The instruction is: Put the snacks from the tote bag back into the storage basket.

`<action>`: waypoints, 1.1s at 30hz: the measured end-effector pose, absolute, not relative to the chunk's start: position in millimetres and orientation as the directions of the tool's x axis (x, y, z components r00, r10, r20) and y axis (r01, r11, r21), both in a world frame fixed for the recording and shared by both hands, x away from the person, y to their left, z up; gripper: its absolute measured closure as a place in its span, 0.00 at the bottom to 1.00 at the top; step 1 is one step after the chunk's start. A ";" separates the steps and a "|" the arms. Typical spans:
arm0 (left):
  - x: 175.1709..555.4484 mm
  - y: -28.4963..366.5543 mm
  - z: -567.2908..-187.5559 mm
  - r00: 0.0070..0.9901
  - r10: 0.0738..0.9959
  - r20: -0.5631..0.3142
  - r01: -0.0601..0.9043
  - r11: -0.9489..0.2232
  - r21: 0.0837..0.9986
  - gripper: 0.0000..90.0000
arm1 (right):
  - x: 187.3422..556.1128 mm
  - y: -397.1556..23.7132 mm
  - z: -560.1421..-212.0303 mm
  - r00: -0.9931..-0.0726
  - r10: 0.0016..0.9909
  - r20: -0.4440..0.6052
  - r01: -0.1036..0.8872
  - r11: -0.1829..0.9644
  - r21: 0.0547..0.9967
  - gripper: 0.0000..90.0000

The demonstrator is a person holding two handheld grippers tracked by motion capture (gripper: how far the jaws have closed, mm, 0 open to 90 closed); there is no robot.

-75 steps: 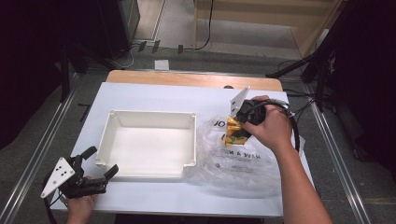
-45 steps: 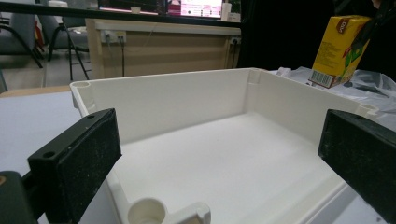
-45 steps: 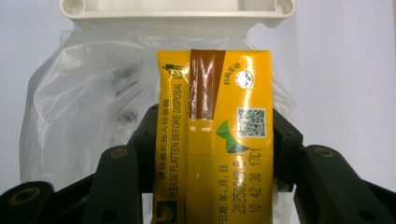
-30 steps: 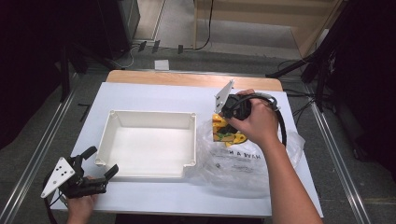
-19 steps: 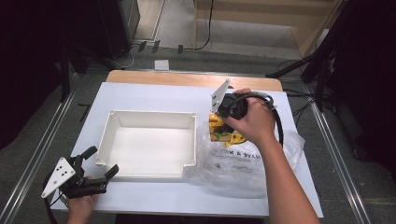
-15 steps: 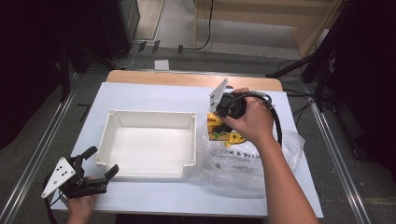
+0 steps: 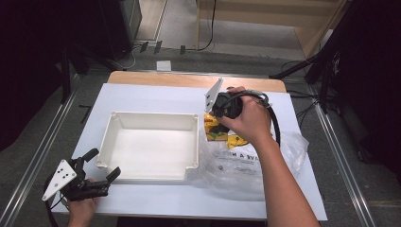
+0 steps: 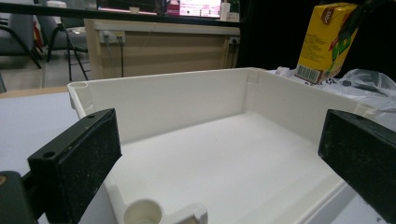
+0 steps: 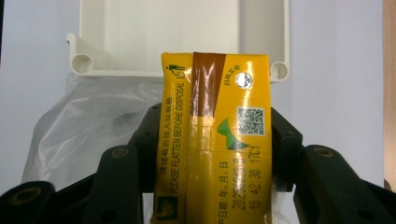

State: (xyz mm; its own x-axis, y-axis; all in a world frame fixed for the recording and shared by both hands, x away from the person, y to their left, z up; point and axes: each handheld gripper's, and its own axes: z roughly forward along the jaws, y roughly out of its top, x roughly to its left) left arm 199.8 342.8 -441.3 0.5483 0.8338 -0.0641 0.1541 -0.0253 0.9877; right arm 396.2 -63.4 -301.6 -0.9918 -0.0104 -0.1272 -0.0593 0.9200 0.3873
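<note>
Here the right gripper (image 9: 215,158) has its two black jaws pinching a yellow drink carton (image 9: 217,140), one jaw pressed flat against each side, with the carton's brown strip and printed top turned toward the right gripper view. In the high view the right gripper (image 7: 215,124) sits under the person's right hand (image 7: 248,120), and the carton (image 7: 211,126) is held just past the near-right corner of a shallow, white, rectangular plastic tray (image 7: 196,142). From the left gripper view the carton (image 8: 324,42) looks raised above the tray's far wall, though how high it stands off the table is hard to judge. Beneath and beside it lies a crumpled clear plastic bag (image 7: 246,168), which touches the tray's right wall and holds more yellow packaging.

The left gripper (image 7: 101,165) rests at the near-left corner of the white table (image 7: 156,97), held by the left hand (image 7: 80,208). Its jaws are spread wide with nothing between them, pointing at the tray's near-left corner (image 8: 163,212).
</note>
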 end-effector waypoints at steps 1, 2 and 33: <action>199.9 342.6 -441.3 0.549 0.833 -0.063 0.154 -0.027 0.988 0.00 | 395.7 -62.7 -300.9 -0.992 -0.005 -0.123 -0.052 0.921 0.387 0.58; 199.7 342.3 -441.3 0.550 0.833 -0.062 0.154 -0.028 0.988 0.00 | 396.5 -61.5 -300.7 -0.991 -0.013 -0.130 -0.063 0.917 0.394 0.58; 199.2 342.3 -441.8 0.574 0.816 -0.061 0.146 -0.029 0.989 0.00 | 398.3 -38.3 -286.8 -0.989 -0.036 -0.143 -0.094 0.904 0.418 0.58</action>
State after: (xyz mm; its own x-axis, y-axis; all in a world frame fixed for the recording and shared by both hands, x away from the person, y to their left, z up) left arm 199.2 342.3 -441.8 0.5744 0.8163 -0.0608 0.1465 -0.0295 0.9888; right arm 398.3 -38.3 -286.8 -0.9890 -0.0362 -0.1432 -0.0936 0.9036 0.4180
